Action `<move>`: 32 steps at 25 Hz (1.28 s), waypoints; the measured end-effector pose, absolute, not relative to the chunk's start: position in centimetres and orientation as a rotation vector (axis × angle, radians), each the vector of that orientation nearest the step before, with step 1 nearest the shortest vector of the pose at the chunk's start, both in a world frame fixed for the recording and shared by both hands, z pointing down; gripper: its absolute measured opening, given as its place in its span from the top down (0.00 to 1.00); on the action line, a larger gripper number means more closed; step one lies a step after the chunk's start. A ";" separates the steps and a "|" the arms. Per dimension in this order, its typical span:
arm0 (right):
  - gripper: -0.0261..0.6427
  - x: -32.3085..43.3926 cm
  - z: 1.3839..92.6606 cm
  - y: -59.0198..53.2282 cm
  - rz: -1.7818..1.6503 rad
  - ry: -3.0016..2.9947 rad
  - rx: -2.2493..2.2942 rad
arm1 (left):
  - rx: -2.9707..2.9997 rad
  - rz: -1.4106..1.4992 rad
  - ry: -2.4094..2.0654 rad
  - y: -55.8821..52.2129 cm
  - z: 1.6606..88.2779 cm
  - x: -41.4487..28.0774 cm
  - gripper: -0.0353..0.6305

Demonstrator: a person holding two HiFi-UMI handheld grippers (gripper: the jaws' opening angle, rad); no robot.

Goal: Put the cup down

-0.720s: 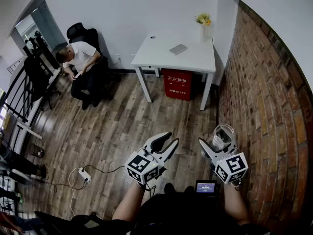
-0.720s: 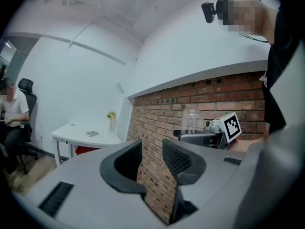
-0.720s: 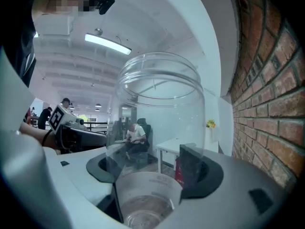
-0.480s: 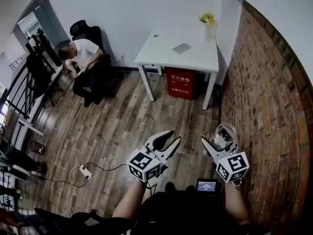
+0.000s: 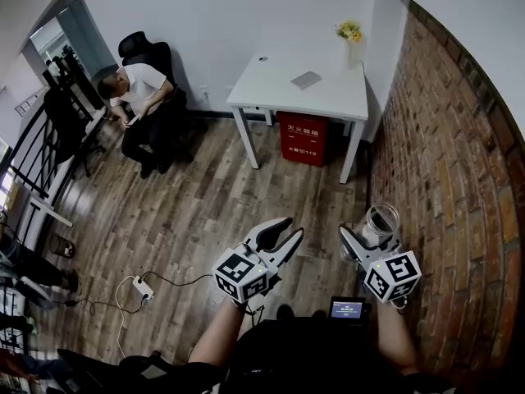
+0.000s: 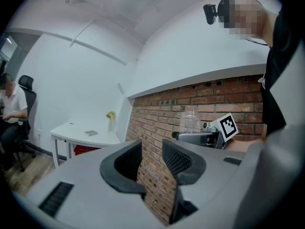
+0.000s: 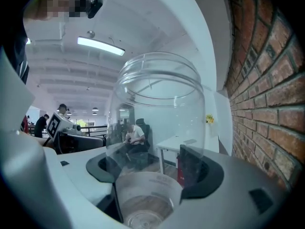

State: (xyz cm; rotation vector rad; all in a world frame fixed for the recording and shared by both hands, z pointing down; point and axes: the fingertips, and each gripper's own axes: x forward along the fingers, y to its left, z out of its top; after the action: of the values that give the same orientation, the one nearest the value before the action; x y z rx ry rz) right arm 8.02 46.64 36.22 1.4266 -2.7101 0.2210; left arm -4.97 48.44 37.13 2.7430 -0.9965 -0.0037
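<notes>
A clear plastic cup [image 5: 381, 222] stands upright between the fingers of my right gripper [image 5: 369, 235], held in the air above the wooden floor beside the brick wall. In the right gripper view the cup [image 7: 157, 128] fills the middle, and the right gripper [image 7: 153, 168] is shut on its lower part, both dark pads against its sides. My left gripper [image 5: 289, 230] hangs to the left of it at about the same height. Its jaws [image 6: 152, 152] stand a little apart with nothing between them; the cup [image 6: 189, 120] shows beyond them.
A white table [image 5: 271, 84] with a flower vase [image 5: 349, 43] and a flat grey thing stands ahead by the wall, a red box [image 5: 300, 140] under it. A person sits on a black chair [image 5: 139, 52] at the left. The brick wall [image 5: 451, 179] runs close on the right. A power strip [image 5: 141, 291] lies on the floor.
My right gripper with the cup has drifted slightly to the right. The left gripper has hardly moved.
</notes>
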 end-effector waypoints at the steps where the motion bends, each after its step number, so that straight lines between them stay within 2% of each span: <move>1: 0.41 8.0 36.3 46.6 0.225 -2.709 1.428 | 2.739 -0.006 -0.997 48.4 37.3 -5.1 0.74; 24: 0.41 4.7 39.3 45.6 0.274 -2.629 1.484 | 2.672 -0.040 -0.934 46.8 40.7 -9.5 0.74; 32: 0.41 3.7 41.0 41.2 0.313 -2.624 1.458 | 2.627 -0.019 -0.947 43.1 42.7 -10.7 0.74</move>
State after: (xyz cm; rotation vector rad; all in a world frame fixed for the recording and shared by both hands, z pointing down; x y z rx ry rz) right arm 3.68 41.19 40.97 1.4576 -2.6242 0.3135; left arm -10.73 43.09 42.72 2.6268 -0.9472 -0.0189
